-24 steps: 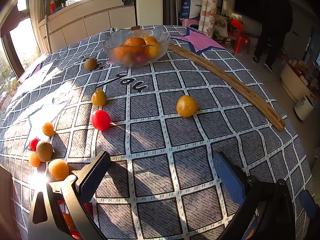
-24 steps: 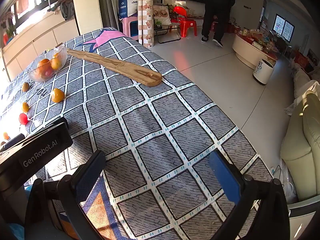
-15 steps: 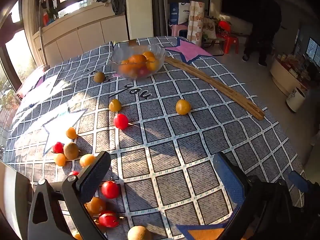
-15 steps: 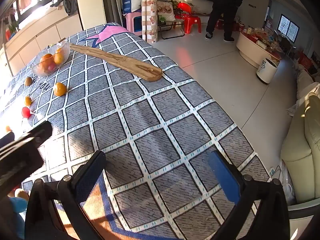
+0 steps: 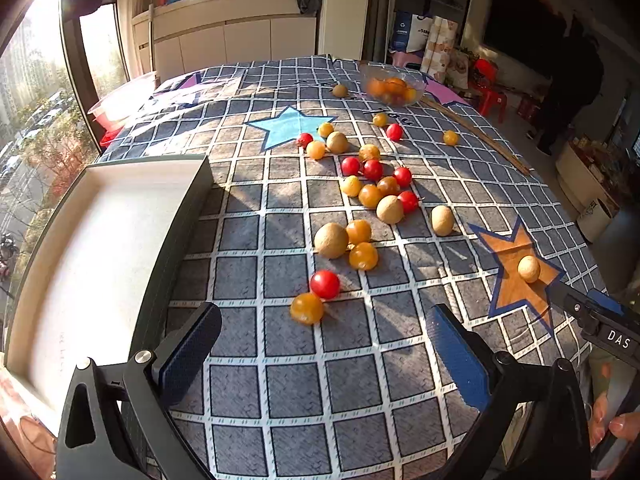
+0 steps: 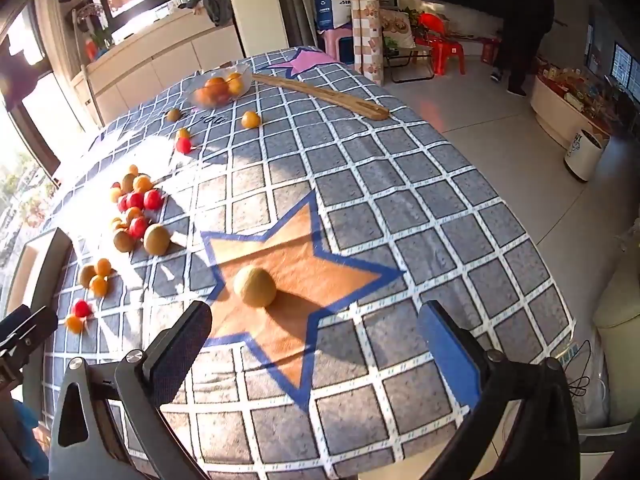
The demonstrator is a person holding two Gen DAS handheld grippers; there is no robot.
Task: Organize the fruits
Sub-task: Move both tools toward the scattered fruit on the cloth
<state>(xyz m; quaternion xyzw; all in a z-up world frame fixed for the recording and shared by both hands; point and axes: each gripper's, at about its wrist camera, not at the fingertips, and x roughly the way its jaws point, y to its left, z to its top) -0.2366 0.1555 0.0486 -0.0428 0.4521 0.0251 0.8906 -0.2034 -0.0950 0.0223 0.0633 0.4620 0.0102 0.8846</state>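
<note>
Fruits (image 5: 362, 196) lie scattered across checked tablecloth (image 5: 296, 376), bowl (image 5: 394, 88) far off. Lone kiwi (image 6: 255, 286) on orange star, ahead of right gripper (image 6: 316, 344), jaws apart, probably lined up for grab. Left gripper (image 5: 324, 352) apart, empty, beside white tray (image 5: 104, 240).

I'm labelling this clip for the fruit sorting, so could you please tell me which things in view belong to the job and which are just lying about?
Belong to the job:
- loose fruits scattered on the tablecloth
- lone kiwi on the orange star
- glass bowl already holding fruit
- white tray
- left gripper and right gripper, jaws open

Just lying about:
- wooden board
- red stools
- white bin
</note>
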